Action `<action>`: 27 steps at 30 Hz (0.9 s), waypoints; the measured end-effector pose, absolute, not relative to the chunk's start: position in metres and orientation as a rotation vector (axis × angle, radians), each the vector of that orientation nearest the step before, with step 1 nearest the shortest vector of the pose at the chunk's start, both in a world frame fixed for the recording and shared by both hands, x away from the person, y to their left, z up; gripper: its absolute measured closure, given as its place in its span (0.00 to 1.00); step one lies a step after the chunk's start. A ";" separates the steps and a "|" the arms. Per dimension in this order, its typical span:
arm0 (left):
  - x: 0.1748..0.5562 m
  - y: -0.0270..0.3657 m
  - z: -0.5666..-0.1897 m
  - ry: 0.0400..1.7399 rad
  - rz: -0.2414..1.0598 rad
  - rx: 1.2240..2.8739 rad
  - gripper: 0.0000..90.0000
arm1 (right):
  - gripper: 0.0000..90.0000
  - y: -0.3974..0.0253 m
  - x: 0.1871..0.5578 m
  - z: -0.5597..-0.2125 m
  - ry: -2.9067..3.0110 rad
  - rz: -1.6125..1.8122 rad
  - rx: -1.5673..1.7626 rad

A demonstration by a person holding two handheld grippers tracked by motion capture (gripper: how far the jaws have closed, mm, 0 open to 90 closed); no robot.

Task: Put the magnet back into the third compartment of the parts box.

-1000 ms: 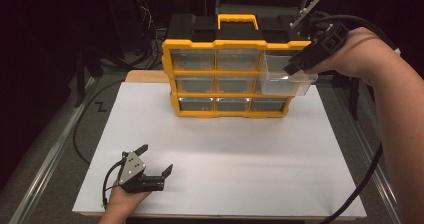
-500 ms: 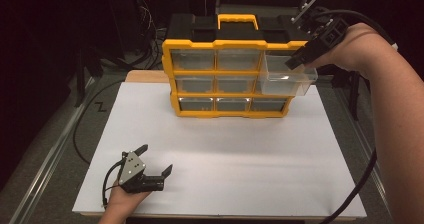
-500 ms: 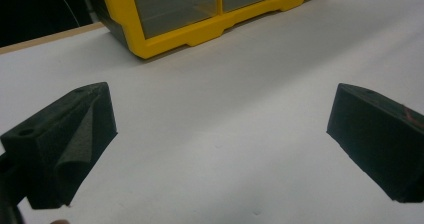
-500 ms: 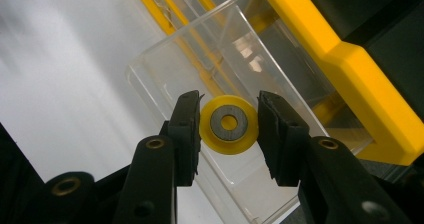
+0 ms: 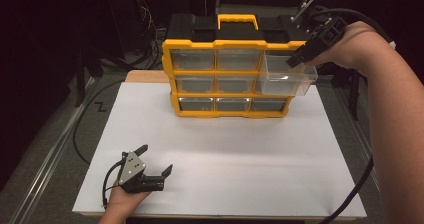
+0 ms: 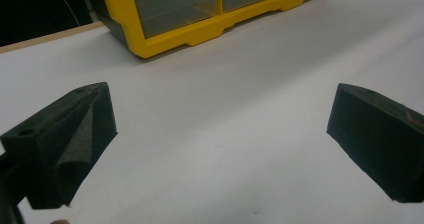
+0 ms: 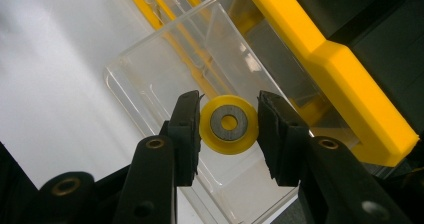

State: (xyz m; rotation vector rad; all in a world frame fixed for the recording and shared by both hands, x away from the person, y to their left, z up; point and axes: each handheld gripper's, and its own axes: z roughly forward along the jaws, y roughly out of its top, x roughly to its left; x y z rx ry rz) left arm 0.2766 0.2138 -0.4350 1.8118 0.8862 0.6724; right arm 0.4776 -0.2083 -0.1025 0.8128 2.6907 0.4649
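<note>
No readable text, label, brand or number anywhere.

A white sheet (image 5: 225,149) covers most of the table and lies flat and bare across its near half; in the left gripper view the same white sheet (image 6: 225,134) runs back to a thin wooden edge (image 6: 45,36). That wooden board (image 5: 145,76) peeks out past the sheet's far left corner. A grey mat (image 5: 60,134) with a black Z-shaped mark (image 5: 101,106) lies left of the sheet, a metal rail (image 5: 35,184) runs along the mat's outer side, and tangled wires (image 5: 147,14) hang in the dark behind the table.
</note>
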 end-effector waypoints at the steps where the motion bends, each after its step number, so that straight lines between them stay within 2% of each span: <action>1: 0.277 0.214 -0.435 0.887 0.673 1.811 0.01 | 0.72 -0.208 0.479 -0.103 2.690 0.459 0.813; 27: 0.277 0.214 -0.435 0.889 0.669 1.808 0.01 | 0.72 -0.202 0.487 -0.123 2.708 0.404 0.829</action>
